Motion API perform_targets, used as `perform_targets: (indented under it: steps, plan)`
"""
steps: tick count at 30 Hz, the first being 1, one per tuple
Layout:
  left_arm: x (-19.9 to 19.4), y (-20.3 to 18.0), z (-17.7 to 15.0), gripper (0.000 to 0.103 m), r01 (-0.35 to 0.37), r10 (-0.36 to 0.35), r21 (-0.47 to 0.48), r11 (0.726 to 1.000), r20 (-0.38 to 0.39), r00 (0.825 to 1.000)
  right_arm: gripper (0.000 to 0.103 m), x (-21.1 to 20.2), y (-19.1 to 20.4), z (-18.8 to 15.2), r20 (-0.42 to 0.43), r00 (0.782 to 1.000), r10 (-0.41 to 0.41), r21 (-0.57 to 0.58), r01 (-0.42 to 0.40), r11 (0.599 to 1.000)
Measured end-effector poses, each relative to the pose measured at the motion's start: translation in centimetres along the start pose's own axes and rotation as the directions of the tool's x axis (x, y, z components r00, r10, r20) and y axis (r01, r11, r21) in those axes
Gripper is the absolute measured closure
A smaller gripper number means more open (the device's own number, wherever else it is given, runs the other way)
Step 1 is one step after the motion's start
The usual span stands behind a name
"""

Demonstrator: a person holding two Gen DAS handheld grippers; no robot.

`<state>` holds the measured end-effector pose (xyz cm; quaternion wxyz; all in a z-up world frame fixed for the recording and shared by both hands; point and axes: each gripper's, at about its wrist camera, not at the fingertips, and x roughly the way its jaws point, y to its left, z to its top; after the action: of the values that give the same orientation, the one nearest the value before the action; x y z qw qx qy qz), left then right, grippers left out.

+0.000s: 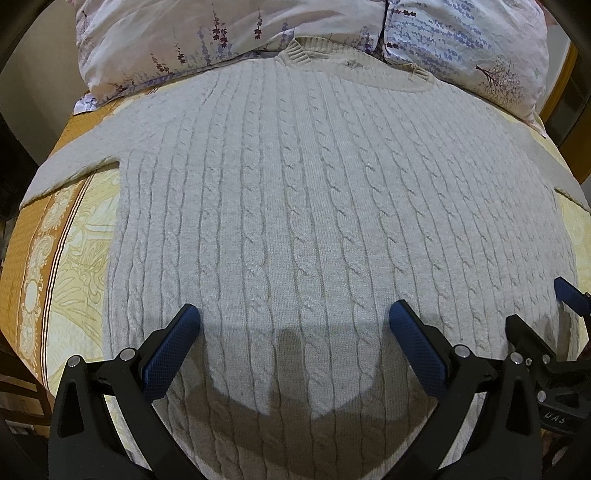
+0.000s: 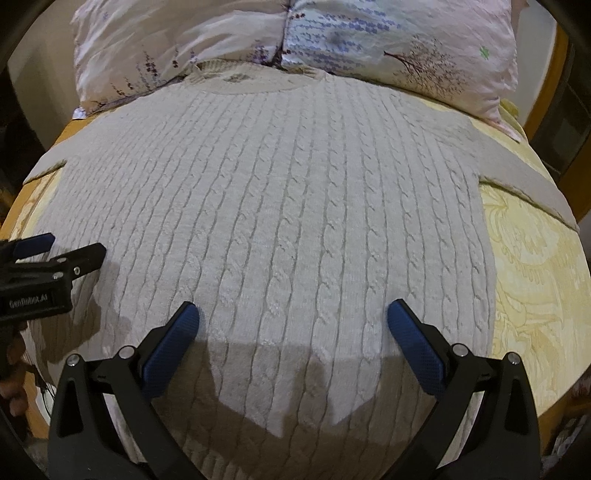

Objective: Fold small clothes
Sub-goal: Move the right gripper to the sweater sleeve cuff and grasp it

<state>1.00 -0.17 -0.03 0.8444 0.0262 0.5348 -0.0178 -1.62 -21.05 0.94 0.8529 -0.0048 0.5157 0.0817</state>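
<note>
A cream cable-knit sweater (image 1: 295,192) (image 2: 280,192) lies flat and spread out on the bed, collar (image 1: 354,62) at the far end by the pillows, sleeves stretched to both sides. My left gripper (image 1: 294,317) hovers open above its lower body, nothing between the blue pads. My right gripper (image 2: 293,315) is open too, above the lower body a little further right. In the left wrist view the right gripper (image 1: 543,314) shows at the right edge. At the left edge of the right wrist view the left gripper (image 2: 70,247) shows, with a hand under it.
Two floral pillows (image 1: 229,33) (image 2: 402,40) lean at the head of the bed behind the collar. A yellow patterned bedspread (image 1: 74,258) (image 2: 535,280) shows on both sides of the sweater. Dark wooden furniture (image 1: 14,391) stands beside the bed's left edge.
</note>
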Motion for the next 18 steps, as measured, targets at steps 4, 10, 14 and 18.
perform_targets:
  steps: [4, 10, 14, 18]
  plan:
    - [0.1, 0.0, 0.2, 0.001, 0.005, -0.005, 0.008, 1.0, -0.005, 1.0, 0.002, 0.1, -0.6, 0.6, 0.005, 0.999, 0.044, -0.033, -0.044, 0.998]
    - [0.3, 0.1, 1.0, 0.001, 0.016, -0.016, 0.021, 1.0, -0.003, 1.0, 0.002, 0.6, -8.2, 3.7, 0.031, 0.992, 0.126, 0.219, -0.13, 0.967]
    - [0.5, 0.2, 1.4, 0.001, 0.028, -0.028, 0.026, 0.999, -0.001, 1.0, 0.003, 1.0, -16.7, 5.3, 0.088, 0.988, 0.128, 0.499, -0.155, 0.853]
    - [0.7, 0.3, 2.1, 0.001, 0.036, -0.036, 0.027, 0.999, -0.002, 0.999, 0.015, 1.5, -24.4, 6.0, 0.143, 0.985, 0.098, 0.691, -0.171, 0.702]
